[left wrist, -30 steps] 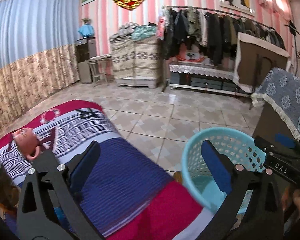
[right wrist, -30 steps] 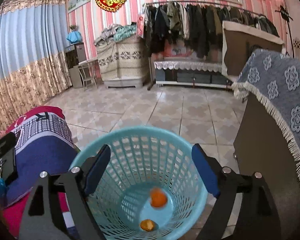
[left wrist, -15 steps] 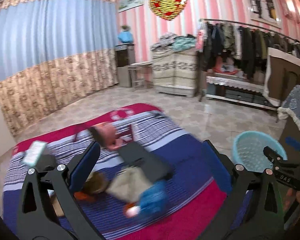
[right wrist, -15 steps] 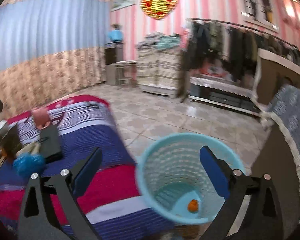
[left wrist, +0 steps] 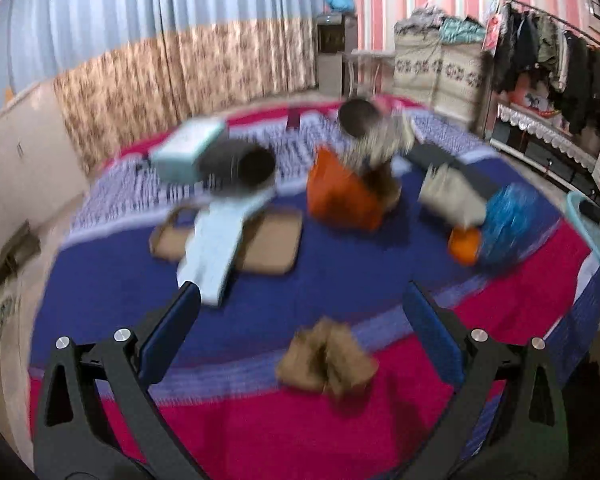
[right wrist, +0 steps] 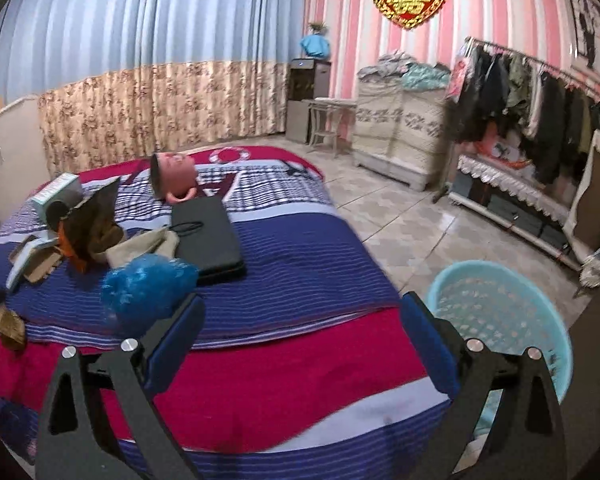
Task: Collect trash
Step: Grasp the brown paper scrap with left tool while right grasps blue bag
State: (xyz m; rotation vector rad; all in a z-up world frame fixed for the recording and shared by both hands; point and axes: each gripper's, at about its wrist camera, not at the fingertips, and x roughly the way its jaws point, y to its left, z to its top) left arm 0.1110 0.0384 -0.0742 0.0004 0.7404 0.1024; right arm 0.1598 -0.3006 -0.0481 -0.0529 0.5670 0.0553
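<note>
Trash lies scattered on a striped blanket [left wrist: 340,280] over a bed. In the blurred left wrist view my left gripper [left wrist: 300,316] stands open just above a brown crumpled scrap [left wrist: 326,360], which lies between and a little below its fingers. Further off are an orange piece [left wrist: 340,200], a blue crumpled bag [left wrist: 508,224] and a pale flat box [left wrist: 216,244]. My right gripper [right wrist: 300,320] is open and empty over the bed's near edge, with the blue bag [right wrist: 148,288] by its left finger. The light blue basket [right wrist: 500,320] stands on the floor to its right.
On the bed also lie a black case [right wrist: 208,232], a pink round toy [right wrist: 176,182], a teal box [left wrist: 188,148] and a dark cup [left wrist: 252,166]. A clothes rack [right wrist: 532,96], a cabinet [right wrist: 400,132] and tiled floor [right wrist: 400,224] lie beyond.
Both grippers have swung left, away from the basket and over the bed. The left one now hangs above the brown scrap. The basket has slid to the right edge of both views.
</note>
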